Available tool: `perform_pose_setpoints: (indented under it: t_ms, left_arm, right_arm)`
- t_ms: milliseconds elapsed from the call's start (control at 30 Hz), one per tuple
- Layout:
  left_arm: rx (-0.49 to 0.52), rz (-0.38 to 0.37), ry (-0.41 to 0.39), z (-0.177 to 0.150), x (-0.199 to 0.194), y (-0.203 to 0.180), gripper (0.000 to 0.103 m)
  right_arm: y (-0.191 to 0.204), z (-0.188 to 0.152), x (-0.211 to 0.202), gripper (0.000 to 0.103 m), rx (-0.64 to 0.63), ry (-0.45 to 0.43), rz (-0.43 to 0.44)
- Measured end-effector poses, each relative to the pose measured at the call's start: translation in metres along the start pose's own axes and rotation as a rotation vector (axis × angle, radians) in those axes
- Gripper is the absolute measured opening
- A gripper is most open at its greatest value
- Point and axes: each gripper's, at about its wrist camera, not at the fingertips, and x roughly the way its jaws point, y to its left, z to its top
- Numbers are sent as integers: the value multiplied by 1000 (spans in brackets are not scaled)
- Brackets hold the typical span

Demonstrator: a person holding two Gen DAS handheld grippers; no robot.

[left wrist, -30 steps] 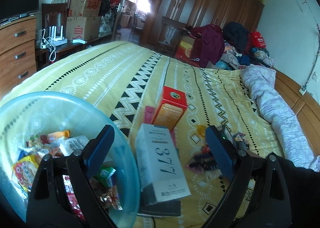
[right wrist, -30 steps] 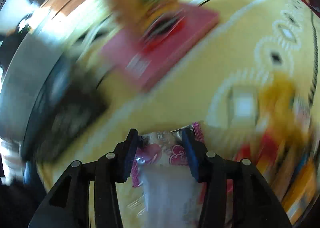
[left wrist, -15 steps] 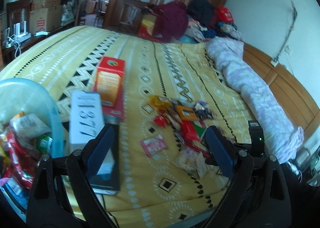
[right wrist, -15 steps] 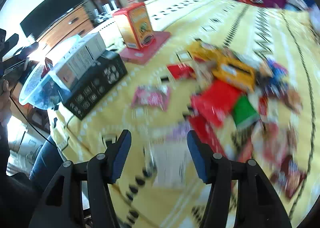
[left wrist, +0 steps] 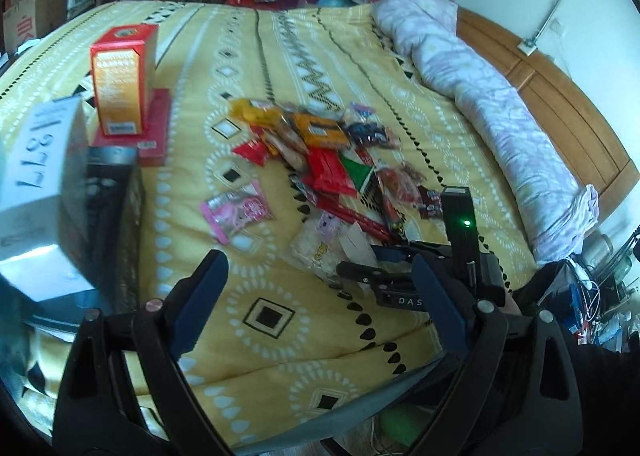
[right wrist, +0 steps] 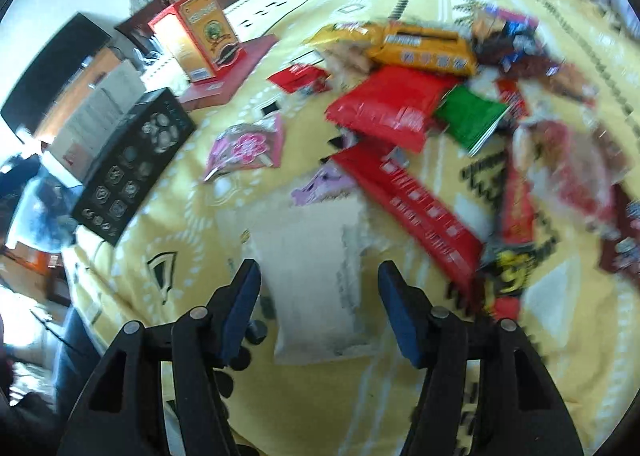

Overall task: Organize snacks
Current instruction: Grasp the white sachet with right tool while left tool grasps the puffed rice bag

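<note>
A pile of snack packets [left wrist: 332, 160] lies on the yellow patterned bedspread [left wrist: 280, 56]; it also shows in the right wrist view [right wrist: 440, 96]. A pink packet [left wrist: 238, 210] lies apart to its left, also in the right wrist view [right wrist: 248, 148]. My right gripper [right wrist: 318, 288] is open, low over a whitish packet [right wrist: 316, 268] at the pile's near edge; it appears in the left wrist view [left wrist: 384, 266]. My left gripper [left wrist: 320, 296] is open and empty above the bed's near edge.
An orange-red box [left wrist: 120, 80] stands on a flat red box [left wrist: 154, 132]. A white box marked 3877 [left wrist: 40, 192] rests on a black box [left wrist: 116, 208], which also shows in the right wrist view [right wrist: 132, 168]. A rolled quilt [left wrist: 492, 96] lies along the wooden headboard.
My right gripper let go of the pink packet, opened, and moved over to the whitish packet. My left gripper swung right, away from the blue bowl, which has left its view.
</note>
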Motion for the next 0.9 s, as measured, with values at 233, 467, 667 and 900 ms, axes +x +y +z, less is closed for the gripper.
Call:
perform_pose_setpoints:
  t_ms: [233,467,667,900]
  left_arm:
    - [63,-22,82,-8,58,-6,94]
    - [96,-86,170,-11,125,-19,94]
    - [107,-58,181,-8,148,-18,94]
    - [199,-9,184,-18,158,-26,96]
  right_arm:
    - [1,-20,-61,41,13,-133,-60]
    - [-42,-47,-72,41,119,-57,-163]
    - [-54,-60,-52,42,158,-33,-144]
    - [-57,-62,-50,44,172,-38,-116]
